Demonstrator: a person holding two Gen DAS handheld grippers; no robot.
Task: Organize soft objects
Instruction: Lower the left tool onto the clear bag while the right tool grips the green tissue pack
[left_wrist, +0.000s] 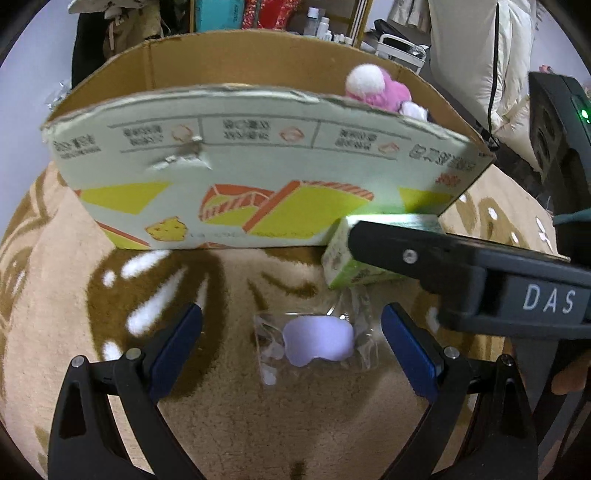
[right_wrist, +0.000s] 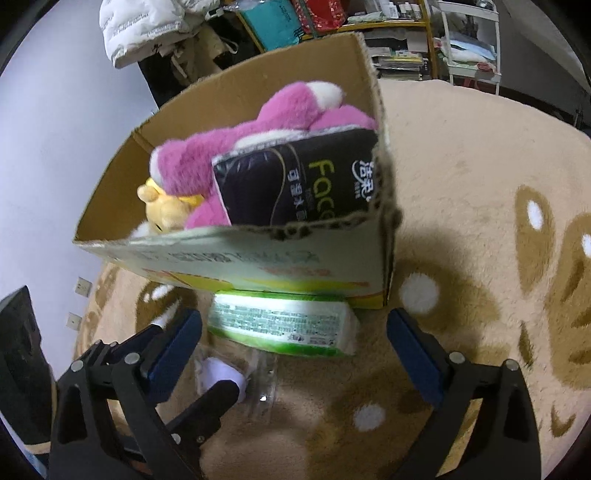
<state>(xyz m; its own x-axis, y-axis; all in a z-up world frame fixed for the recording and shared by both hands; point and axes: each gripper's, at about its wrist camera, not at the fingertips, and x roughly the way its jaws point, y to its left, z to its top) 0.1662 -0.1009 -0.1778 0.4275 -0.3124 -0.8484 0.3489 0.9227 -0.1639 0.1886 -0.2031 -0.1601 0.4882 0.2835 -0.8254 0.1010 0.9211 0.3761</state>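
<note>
A cardboard box stands on the rug; it also shows in the right wrist view. Inside lie a pink plush, a yellow plush and a black tissue pack. A green tissue pack lies on the rug against the box front, also in the left wrist view. A white soft item in clear wrap lies before it. My left gripper is open around the wrapped item. My right gripper is open just above the green pack.
A beige rug with brown and white patterns covers the floor. Shelves with clutter and a white jacket stand behind the box. A black device is at the right.
</note>
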